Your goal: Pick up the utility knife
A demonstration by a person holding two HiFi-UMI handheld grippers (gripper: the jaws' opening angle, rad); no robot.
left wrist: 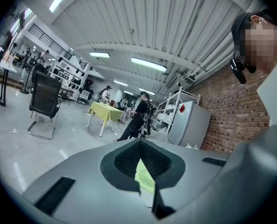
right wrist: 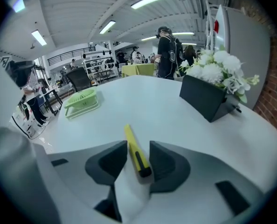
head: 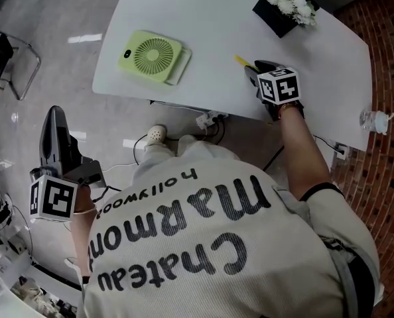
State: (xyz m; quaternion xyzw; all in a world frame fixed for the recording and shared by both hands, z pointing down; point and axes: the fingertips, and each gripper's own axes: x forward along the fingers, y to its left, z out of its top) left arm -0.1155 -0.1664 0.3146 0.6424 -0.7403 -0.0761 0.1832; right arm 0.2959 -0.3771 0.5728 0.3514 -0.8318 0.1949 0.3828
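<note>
status: the pick-up is not yet done. the utility knife (right wrist: 135, 150) lies flat on the white desk (right wrist: 176, 120), near the edge closest to the person. approach and alignment look complete. closing, securing the grip and lifting remain.

right tongs (right wrist: 138, 147): jaws stand wide apart and hold nothing. they point steeply down at the desk, one jaw on each side of the knife.

position of the knife relative to the right tongs:
- the knife lies lengthwise in the gap between the two jaws.
- its dark end is the part nearest the camera, deep between the pads.
- its yellow body runs forward past the jaw tips.
- bare desk shows between the knife and the left pad. the knife sits closer to the right pad, and neither pad appears to press on it.

left tongs (left wrist: 139, 143): jaws are together with nothing between them. in the head view this tool is held off the desk at the person's left side, well apart from the knife. it takes no part in the grasp.

other items on the desk: a green fan (head: 152, 56) and a dark flower box (head: 286, 5), both well apart from the knife.
</note>
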